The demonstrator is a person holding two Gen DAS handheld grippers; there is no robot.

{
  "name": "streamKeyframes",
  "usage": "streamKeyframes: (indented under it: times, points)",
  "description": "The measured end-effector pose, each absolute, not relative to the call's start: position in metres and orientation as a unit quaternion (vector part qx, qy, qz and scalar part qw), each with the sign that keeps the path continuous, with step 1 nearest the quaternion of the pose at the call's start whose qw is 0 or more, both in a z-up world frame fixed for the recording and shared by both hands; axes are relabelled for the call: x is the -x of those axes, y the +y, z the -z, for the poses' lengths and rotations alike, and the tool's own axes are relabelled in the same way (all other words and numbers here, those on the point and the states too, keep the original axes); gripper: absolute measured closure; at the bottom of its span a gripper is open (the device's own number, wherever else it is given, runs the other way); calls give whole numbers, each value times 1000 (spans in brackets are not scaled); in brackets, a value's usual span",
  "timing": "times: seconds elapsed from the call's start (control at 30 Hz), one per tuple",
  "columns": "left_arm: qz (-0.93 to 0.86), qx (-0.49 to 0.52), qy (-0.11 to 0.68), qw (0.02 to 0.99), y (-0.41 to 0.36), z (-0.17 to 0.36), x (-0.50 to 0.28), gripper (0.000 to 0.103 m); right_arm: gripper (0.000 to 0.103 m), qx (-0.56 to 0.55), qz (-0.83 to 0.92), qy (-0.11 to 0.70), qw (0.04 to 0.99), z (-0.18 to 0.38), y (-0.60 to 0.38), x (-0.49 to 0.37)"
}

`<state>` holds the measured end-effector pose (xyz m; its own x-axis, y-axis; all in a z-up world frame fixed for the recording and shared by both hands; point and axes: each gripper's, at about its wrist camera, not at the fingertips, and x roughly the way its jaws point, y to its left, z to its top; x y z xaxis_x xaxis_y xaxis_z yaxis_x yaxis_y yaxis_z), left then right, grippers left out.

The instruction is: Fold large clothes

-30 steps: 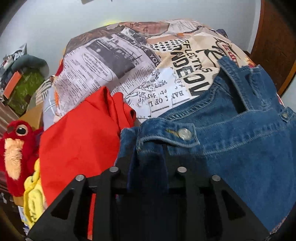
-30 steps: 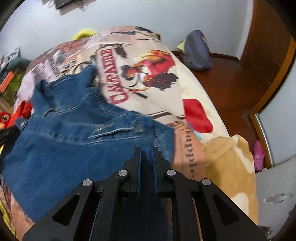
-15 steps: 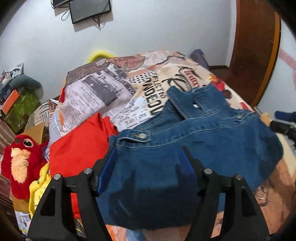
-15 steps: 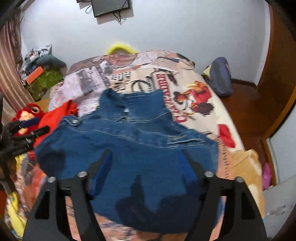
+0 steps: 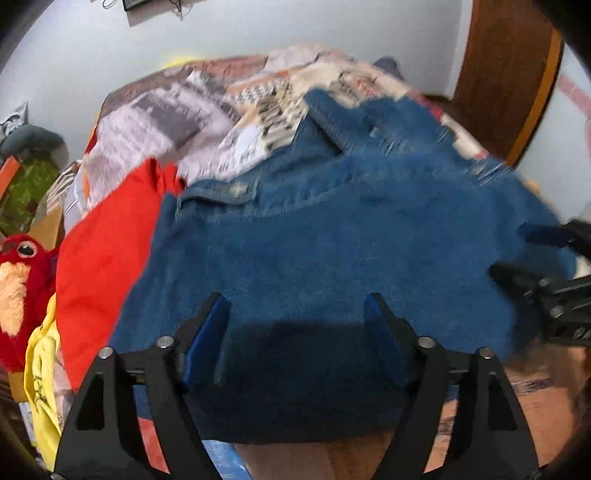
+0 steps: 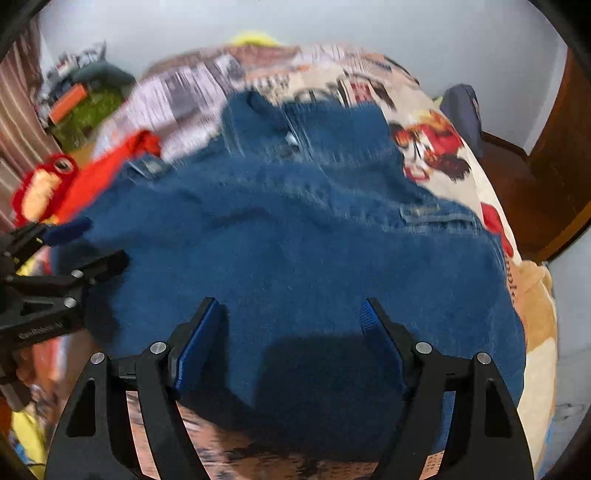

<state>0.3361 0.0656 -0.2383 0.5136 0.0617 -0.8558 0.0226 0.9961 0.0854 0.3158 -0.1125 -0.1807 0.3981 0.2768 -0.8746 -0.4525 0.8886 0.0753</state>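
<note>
Printed bedspread point(image 5: 173, 122) fills the upper frame; my left gripper point(image 5: 295, 325) and right gripper point(image 6: 291, 325) have just opened wide, holding nothing above the denim jacket point(image 6: 295, 240).

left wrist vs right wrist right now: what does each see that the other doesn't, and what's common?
Left wrist only: a yellow garment at the lower left beside the red one, and a dark screen high on the wall.

Right wrist only: a dark blue bag on the floor past the bed, and a striped curtain at the left edge.

Both: the denim jacket spread on the printed bedspread, the red garment, the red plush toy, and both grippers open, left gripper and right gripper, nothing between their jaws.
</note>
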Motion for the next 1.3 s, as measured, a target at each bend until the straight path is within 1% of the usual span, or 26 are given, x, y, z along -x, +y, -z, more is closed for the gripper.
streamKeyframes:
  times: [0.07, 0.1, 0.27, 0.37, 0.4, 0.43, 0.6, 0.73, 0.93, 1.0, 1.17, 1.3]
  points:
    - [-20, -50, 479, 876, 69, 248, -330, 13, 24, 81, -213, 510, 830, 190, -123, -318]
    - [-20, -46, 472, 880, 71, 248, -327, 13, 23, 73, -204, 512, 831, 192, -131, -319]
    - [-35, -51, 464, 884, 86, 241, -316, 13, 22, 43, -186, 516, 835, 194, -175, -320]
    - [-74, -52, 462, 882, 103, 236, -310, 11, 22, 35, -166, 515, 840, 190, -195, -316]
    - [-81, -43, 462, 882, 110, 235, -307, 7, 22, 35, -154, 515, 842, 189, -203, -314]
    - [-82, -23, 463, 882, 121, 235, -303, 6, 22, 33, -148, 514, 845, 188, -209, -310]
    - [-87, 59, 468, 878, 153, 231, -283, 6, 22, 11, -132, 511, 849, 185, -237, -298]
    - [-109, 80, 461, 877, 156, 226, -266, 6, 21, 11, -108, 509, 854, 182, -248, -288]
    - [-166, 103, 455, 869, 179, 220, -241, 6, 21, -27, -92, 517, 851, 176, -267, -282]
    - [-173, 128, 456, 864, 192, 219, -235, 6, 21, -26, -88, 509, 856, 171, -270, -280]
    - [-91, 276, 466, 836, 212, 226, -225, 6, 21, -34, -97, 495, 863, 158, -268, -279]
    - [-27, 369, 461, 806, 210, 239, -231, 6, 21, -33, -118, 491, 862, 154, -255, -280]
